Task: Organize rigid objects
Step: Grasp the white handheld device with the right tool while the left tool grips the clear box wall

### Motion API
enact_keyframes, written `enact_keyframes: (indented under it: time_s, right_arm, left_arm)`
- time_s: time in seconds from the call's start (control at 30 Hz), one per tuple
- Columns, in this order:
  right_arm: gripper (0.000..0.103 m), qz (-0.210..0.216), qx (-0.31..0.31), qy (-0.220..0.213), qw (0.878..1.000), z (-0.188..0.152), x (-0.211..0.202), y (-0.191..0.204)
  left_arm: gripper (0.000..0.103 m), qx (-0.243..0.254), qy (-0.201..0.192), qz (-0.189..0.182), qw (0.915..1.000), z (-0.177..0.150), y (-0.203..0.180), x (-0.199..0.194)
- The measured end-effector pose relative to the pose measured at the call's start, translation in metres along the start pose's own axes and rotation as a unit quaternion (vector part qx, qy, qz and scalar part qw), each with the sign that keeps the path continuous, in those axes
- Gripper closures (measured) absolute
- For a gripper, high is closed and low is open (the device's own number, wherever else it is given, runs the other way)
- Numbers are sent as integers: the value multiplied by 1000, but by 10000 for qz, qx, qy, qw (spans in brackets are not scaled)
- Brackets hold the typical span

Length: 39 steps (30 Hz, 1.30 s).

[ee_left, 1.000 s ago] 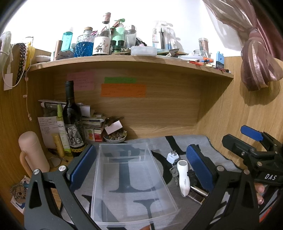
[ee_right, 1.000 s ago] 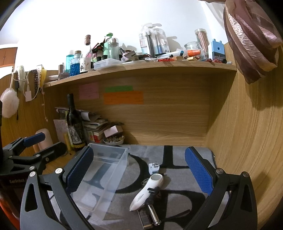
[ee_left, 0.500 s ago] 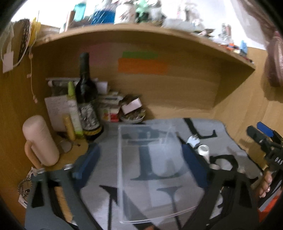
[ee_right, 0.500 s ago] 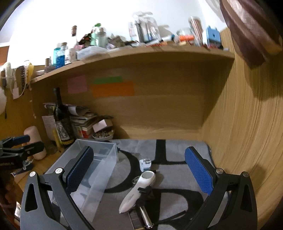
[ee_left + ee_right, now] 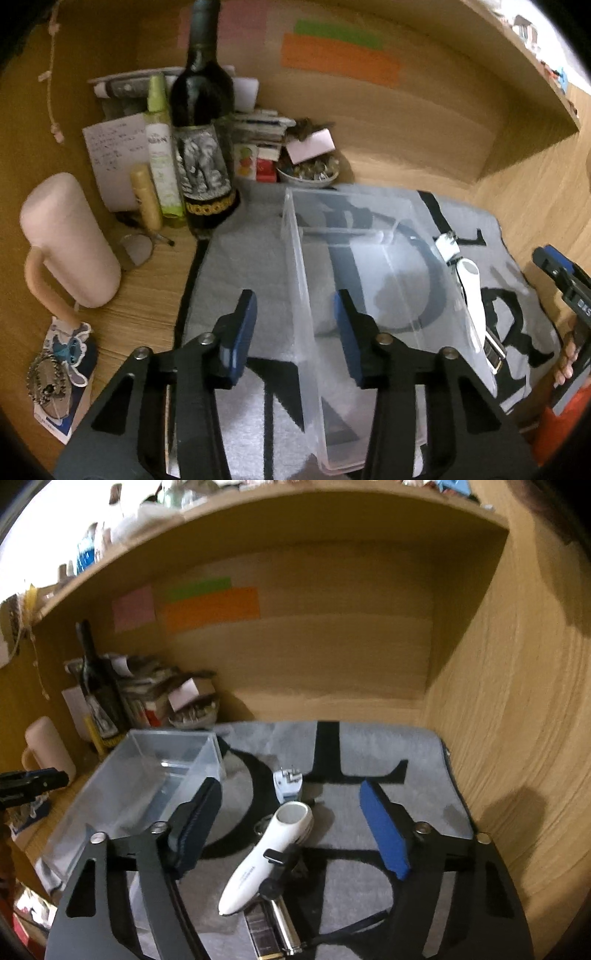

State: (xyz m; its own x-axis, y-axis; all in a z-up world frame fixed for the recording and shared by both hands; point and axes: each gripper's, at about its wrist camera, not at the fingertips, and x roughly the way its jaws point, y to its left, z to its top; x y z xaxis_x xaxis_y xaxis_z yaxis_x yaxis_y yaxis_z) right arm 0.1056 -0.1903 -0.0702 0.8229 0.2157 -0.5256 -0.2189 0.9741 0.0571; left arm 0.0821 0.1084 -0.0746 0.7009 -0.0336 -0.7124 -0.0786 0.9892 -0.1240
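Note:
A clear plastic bin (image 5: 369,280) lies on a grey cloth with black letters (image 5: 369,746). My left gripper (image 5: 295,332) is open, its fingers astride the bin's left wall, one outside and one inside, not touching it. The bin also shows in the right wrist view (image 5: 147,775). Right of the bin lie a white handheld device (image 5: 266,853), a white plug adapter (image 5: 288,786), a metal lighter-like piece (image 5: 284,926) and keys. My right gripper (image 5: 291,827) is open, low over the white device, one finger on each side of it.
A dark wine bottle (image 5: 201,122), a green tube (image 5: 160,147), a pink mug (image 5: 66,240), papers and a small bowl of trinkets (image 5: 306,170) crowd the back left corner. Wooden walls close the back and right. Stickers and a chain (image 5: 55,369) lie front left.
Both grippers moved forward and down. The left one shifted left and narrowed to straddle the bin's left wall. The right one dropped over the white device and narrowed.

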Motion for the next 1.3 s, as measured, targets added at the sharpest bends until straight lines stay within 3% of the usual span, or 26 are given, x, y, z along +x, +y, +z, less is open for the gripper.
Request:
enact_keyframes:
  time_s: [0.23,0.57,0.97,1.3]
  right_arm:
    - [43,-28,-169,482,9987,1,28,4]
    - [48,11,-182,1021,9946,-5,66,11]
    - [57,-69,-172,1921,9812,-26,117,10]
    - [57,-88,-291,2075,9778,-28,132,11]
  left_arm:
    - [88,134,550,-182,9982,-9,-3,24]
    - [92,52,683,-519,9963,-17,2,34]
    - [92,29,648,-542,9964,-20,1,37]
    - [92,67,616,-517,9967,-21,1,36]
